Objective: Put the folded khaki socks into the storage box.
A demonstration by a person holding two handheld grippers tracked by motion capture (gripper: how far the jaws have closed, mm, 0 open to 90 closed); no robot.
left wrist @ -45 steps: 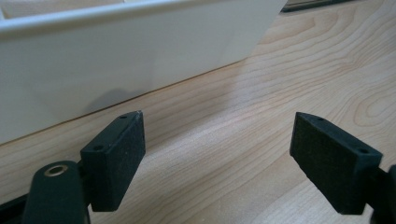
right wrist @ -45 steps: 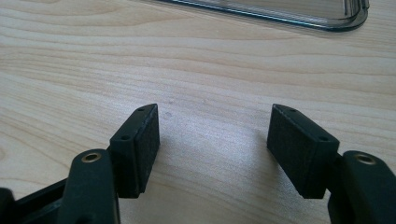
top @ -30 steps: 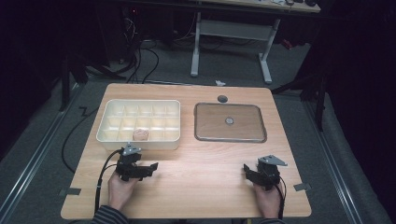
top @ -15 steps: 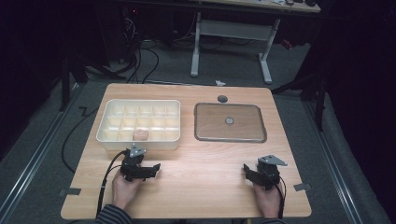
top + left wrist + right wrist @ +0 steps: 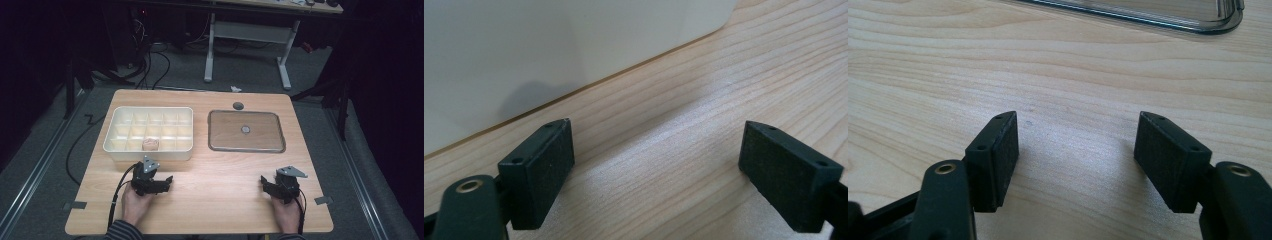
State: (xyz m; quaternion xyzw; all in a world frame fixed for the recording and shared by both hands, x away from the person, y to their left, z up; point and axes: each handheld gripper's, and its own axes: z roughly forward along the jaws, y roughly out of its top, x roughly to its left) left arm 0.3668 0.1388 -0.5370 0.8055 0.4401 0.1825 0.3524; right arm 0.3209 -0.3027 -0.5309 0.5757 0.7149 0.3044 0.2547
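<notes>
A small pink thing (image 5: 150, 144) sits in the white box (image 5: 148, 150) with many little rooms. It is in the front row, near the middle of that row. What it is, I cannot tell; it is too small.

The left gripper (image 5: 161, 181) rests on the wooden table (image 5: 220, 175), just in front of the box. The pink thing is straight ahead of it and a bit up, over the front wall. The left gripper is much nearer than the right gripper (image 5: 265, 185), which is well apart, off to the other side, in front of the clear lid (image 5: 246, 131). So I think the left hand would reach for it, and it has to go up over the wall first.

Both grippers have their jaws wide apart, with nothing between them.

In the left gripper view, the box wall (image 5: 549, 45) stands close and hides the pink thing. The high view looks down into the box. The right gripper view shows the near edge of the lid (image 5: 1148, 15).
</notes>
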